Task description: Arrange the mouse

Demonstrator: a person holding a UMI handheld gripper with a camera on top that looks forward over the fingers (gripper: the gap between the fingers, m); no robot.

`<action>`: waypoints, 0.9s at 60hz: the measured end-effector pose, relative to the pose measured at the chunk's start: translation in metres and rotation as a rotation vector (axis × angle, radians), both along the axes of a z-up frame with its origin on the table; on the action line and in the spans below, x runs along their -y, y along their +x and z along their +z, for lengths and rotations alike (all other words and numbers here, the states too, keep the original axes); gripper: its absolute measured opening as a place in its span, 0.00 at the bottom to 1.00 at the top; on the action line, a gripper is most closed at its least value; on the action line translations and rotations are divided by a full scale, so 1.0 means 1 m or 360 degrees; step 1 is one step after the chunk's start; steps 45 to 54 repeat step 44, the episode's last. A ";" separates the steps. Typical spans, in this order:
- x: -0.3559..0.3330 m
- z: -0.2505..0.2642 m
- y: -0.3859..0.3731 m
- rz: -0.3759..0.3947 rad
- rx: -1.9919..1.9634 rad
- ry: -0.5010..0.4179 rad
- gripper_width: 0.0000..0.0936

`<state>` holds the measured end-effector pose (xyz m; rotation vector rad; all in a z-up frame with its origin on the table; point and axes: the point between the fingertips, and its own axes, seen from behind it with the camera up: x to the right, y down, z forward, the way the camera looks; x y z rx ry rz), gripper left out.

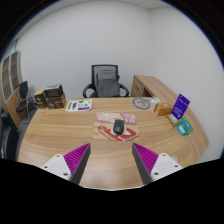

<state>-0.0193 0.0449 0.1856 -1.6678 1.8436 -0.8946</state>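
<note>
A dark mouse point(118, 126) rests on a patterned pink and white mouse mat point(116, 128) in the middle of a wooden desk point(60, 135). My gripper point(112, 160) is open and empty, with its two magenta pads point(77, 157) spread wide. The mouse lies beyond the fingers, roughly in line with the gap between them. Bare desk wood shows between the fingers.
A black office chair point(105, 81) stands behind the desk. Dark boxes point(50, 96) and a leaflet point(79, 104) lie at the back left. A cardboard box point(153, 93), a purple card point(180, 104) and a teal item point(183, 126) sit at the right.
</note>
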 end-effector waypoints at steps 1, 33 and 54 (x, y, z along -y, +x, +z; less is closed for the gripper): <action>-0.003 0.004 -0.010 0.0006 0.0001 0.0001 0.92; -0.029 0.050 -0.139 -0.0025 0.0053 -0.0053 0.93; -0.036 0.054 -0.141 0.0025 0.0051 -0.0099 0.93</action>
